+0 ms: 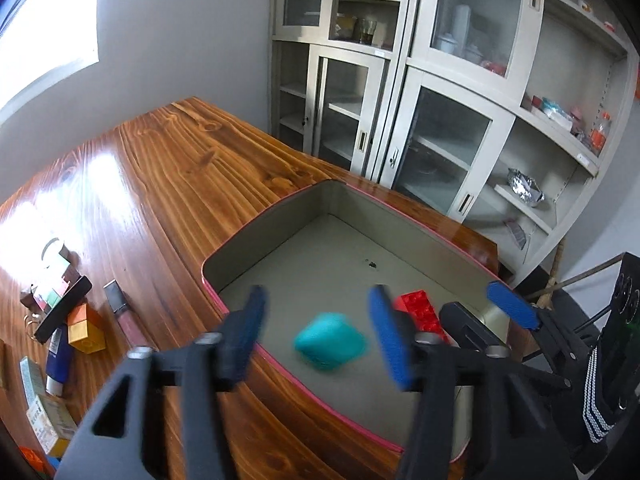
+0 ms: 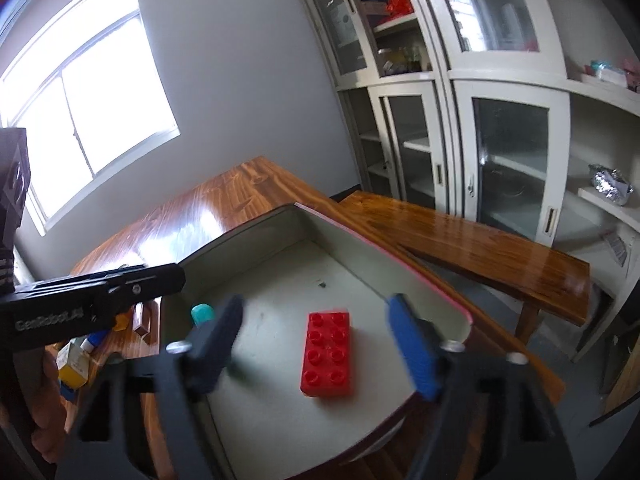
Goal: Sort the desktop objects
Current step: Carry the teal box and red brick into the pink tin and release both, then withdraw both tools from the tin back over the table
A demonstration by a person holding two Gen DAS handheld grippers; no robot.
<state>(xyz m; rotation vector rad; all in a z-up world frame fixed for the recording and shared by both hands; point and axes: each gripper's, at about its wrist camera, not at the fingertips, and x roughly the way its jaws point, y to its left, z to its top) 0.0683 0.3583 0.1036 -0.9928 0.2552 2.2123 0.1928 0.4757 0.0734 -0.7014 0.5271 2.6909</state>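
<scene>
Hovering over a shallow tin box [image 1: 276, 216] with a pink rim, both claws stand apart with nothing pressed between their pads. In the left wrist view the left claw [image 1: 324, 332] fills the lower centre of the frame, its blue-padded fingers spread wide, and a teal block [image 1: 330, 346] shows blurred in the gap between them, touching neither pad; whether it rests on the box floor cannot be told. Just right of it, partly behind the right-hand finger, a red studded brick [image 1: 420, 312] lies inside the box, and the right claw's blue pad reaches in from the lower right of that frame.

In the right wrist view the right claw [image 2: 320, 344] is likewise wide apart in the lower centre, and the red studded brick [image 2: 328, 354] lies flat on the grey floor of the tin box [image 2: 340, 240], studs up, between the fingers but clear of both. The teal block [image 2: 202, 314] peeks out at the left, beside the left-hand finger.

The box sits on a glossy wooden desk [image 1: 168, 168]. At the lower left of the left wrist view, loose things lie on the desk: an orange block [image 1: 86, 328], a lip gloss tube [image 1: 124, 316], a blue-and-white tube [image 1: 58, 360] and small cartons [image 1: 42, 412]. Glass-fronted cabinets [image 1: 400, 80] stand against the wall in the upper right.
</scene>
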